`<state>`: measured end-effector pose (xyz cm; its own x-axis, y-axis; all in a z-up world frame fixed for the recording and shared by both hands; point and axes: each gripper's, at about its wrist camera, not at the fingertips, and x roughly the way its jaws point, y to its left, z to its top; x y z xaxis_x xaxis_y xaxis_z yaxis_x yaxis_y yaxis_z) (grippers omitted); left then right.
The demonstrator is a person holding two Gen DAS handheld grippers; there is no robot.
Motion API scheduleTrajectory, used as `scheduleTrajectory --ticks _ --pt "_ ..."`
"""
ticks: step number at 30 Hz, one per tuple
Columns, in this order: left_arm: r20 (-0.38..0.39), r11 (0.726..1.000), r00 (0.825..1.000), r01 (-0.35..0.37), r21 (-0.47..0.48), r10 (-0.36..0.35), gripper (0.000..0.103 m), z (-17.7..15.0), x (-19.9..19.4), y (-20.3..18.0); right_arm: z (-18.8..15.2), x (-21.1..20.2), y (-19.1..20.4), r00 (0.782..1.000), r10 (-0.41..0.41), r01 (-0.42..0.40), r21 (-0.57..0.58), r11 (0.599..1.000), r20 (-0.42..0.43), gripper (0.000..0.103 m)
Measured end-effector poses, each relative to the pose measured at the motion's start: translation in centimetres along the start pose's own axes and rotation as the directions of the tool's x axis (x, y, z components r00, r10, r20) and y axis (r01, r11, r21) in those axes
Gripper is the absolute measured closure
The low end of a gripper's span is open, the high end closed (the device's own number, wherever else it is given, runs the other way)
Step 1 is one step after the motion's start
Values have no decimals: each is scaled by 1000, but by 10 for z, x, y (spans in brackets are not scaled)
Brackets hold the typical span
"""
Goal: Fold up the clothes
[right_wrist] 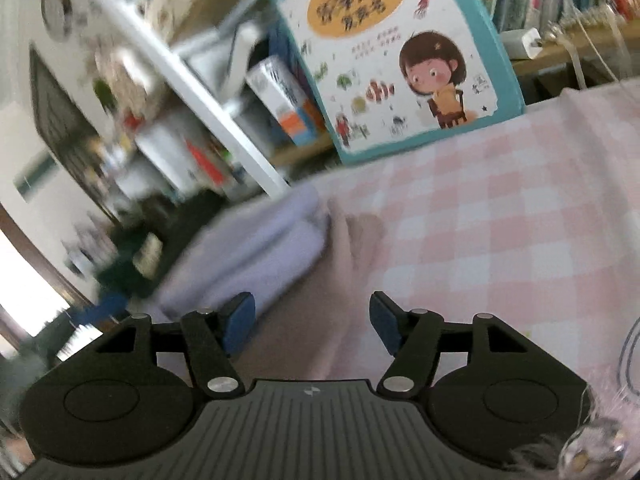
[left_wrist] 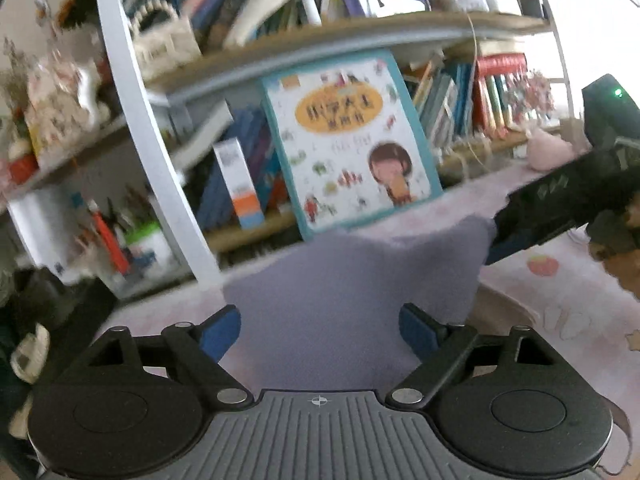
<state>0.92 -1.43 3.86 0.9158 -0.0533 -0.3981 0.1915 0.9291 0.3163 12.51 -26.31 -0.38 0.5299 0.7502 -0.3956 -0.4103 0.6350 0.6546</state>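
A lavender-grey garment (left_wrist: pixel 344 280) lies on the pink checked tablecloth (right_wrist: pixel 500 220). In the left wrist view my left gripper (left_wrist: pixel 320 332) is open just above its near part, blue pads either side. The other gripper's black body (left_wrist: pixel 568 204) comes in from the right, its tip at the garment's far right corner. In the right wrist view my right gripper (right_wrist: pixel 312 324) is open over the tablecloth, and the garment (right_wrist: pixel 256 248) lies bunched in folds to its left, beside the left pad (right_wrist: pixel 240 320).
A large children's picture book (left_wrist: pixel 352 140) leans against the bookshelf at the table's far edge, also seen in the right wrist view (right_wrist: pixel 400 52). A white shelf post (left_wrist: pixel 160 152) stands at the left. A pink soft toy (left_wrist: pixel 548 152) sits at the far right.
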Motion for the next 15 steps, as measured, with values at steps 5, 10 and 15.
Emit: scheduleTrajectory --ticks 5,10,15 --pt "-71 999 997 8 -36 -10 9 -1 16 3 4 -3 -5 994 114 -114 99 989 6 41" --pt "-137 1000 990 19 25 -16 9 -10 26 -6 11 -5 2 986 168 -167 91 982 4 41" --pt "-174 995 983 54 -80 -67 9 -17 32 6 10 4 3 989 149 -145 118 982 -20 40"
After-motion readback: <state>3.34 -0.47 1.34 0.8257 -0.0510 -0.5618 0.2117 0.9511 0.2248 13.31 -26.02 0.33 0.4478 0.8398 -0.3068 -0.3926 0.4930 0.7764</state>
